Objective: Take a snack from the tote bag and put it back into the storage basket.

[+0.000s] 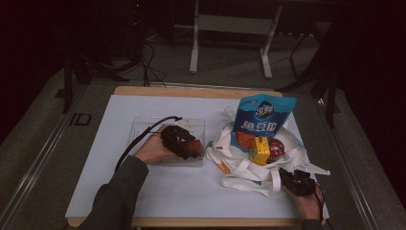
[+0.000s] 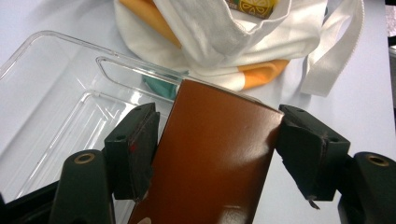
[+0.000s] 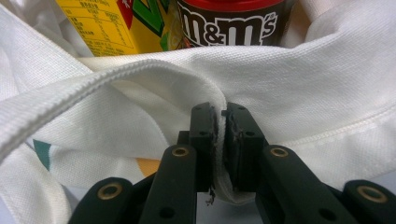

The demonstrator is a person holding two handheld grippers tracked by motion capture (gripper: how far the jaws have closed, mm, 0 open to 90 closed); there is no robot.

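The right gripper [image 3: 221, 116] pinches the white cloth bag [image 3: 327, 84] at its rim – soft, floppy stuff. The left gripper's [image 2: 215, 140] jaws stand spread beside the brown box [image 2: 210, 158], which tilts over the clear tray [image 2: 56, 93] on the bench [image 1: 105, 191] – stiff, glossy, likely slippery, best held by its flat sides. Its lower end is cut off.

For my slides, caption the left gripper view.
Left gripper jaws flank a brown box over the clear tray.

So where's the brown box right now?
In the high view the brown box sits left of centre, between the left gripper's fingers over the clear tray's right end, beside the white bag.
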